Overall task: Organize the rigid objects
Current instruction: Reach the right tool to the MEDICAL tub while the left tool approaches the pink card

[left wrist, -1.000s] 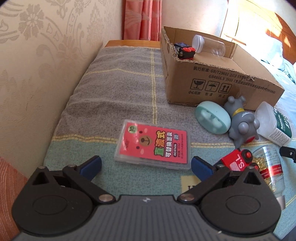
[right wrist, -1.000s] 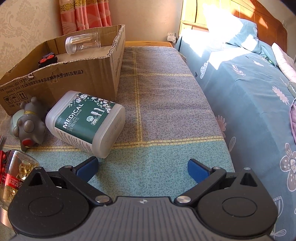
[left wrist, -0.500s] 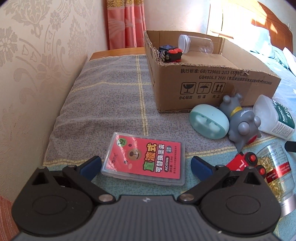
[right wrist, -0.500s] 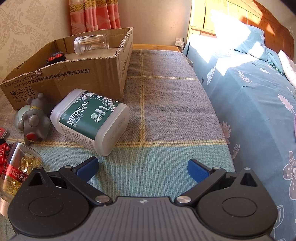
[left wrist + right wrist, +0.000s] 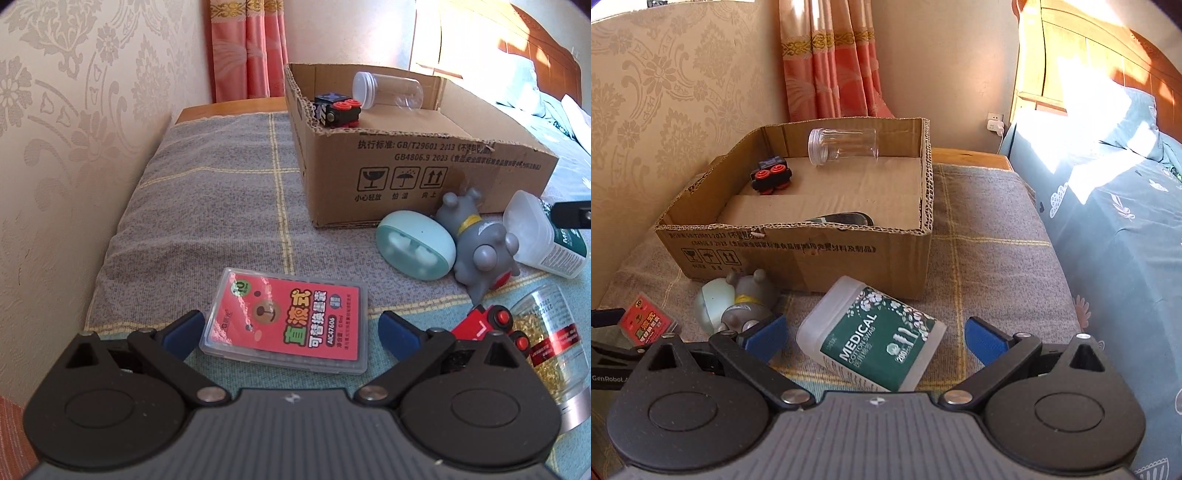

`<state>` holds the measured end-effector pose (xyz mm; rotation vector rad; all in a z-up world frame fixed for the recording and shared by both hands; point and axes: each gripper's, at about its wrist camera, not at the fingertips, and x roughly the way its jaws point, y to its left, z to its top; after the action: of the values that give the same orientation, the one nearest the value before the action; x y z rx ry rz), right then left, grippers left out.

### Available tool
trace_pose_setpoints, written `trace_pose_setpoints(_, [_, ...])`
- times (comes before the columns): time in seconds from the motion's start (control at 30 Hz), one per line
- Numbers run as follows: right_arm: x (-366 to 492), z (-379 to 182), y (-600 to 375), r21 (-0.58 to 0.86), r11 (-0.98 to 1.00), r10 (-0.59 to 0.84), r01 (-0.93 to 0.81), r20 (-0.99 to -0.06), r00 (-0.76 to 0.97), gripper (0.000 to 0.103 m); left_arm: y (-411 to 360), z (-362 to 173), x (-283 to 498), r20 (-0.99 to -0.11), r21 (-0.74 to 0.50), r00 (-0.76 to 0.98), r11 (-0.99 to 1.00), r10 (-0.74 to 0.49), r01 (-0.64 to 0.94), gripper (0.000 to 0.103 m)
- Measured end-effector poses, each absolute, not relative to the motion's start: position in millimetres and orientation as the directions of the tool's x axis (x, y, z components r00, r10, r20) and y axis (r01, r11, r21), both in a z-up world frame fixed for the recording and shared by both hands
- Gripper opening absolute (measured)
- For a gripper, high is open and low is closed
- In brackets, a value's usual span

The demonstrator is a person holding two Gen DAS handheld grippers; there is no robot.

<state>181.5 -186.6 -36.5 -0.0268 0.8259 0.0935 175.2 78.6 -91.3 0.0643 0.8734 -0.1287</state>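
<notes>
- Both grippers are closing in since a second ago: left gripper (image 5: 291, 326) spread around the card case (image 5: 286, 323), right gripper (image 5: 873, 338) spread over the swab tub (image 5: 875, 338).
- Card case is lying flat on the blanket (image 5: 207, 192); fingers are risking sliding it instead of lifting it toward the box (image 5: 798, 254).

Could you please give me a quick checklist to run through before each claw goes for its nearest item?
1. Left claw open: ok.
2. Red card case lies between its fingers: ok.
3. Right claw open: ok.
4. Cotton swab box between its fingers: ok.
5. Cardboard box has free floor space: ok.
6. Fingers touching either item: cannot tell.
</notes>
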Motion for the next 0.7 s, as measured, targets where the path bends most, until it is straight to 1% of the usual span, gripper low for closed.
trace_pose_setpoints(0.07, [193, -43, -177, -0.031, 0.997, 0.028, -0.077, -0.746, 0.666, 0.103, 79, -91, 175, -0.768, 0.003, 0.634, 0.99, -0.088, 0.141, 0.1])
trace_pose_setpoints(0.23, [199, -59, -172, -0.083, 0.995, -0.03, -0.052, -0.766, 0.642, 0.103, 79, -91, 175, -0.771, 0.004, 0.631, 0.989, -0.09, 0.147, 0.099])
trace_pose_setpoints(0.47, [174, -61, -201, -0.08, 0.996, -0.046, -0.027, -0.784, 0.619, 0.103, 74, -90, 171, -0.784, 0.004, 0.608, 0.978, -0.126, 0.208, 0.099])
trace_pose_setpoints(0.7, [171, -68, -216, -0.029, 0.999, -0.013, -0.018, -0.8, 0.6, 0.103, 74, -92, 180, -0.777, -0.001, 0.615, 0.978, -0.131, 0.207, 0.099])
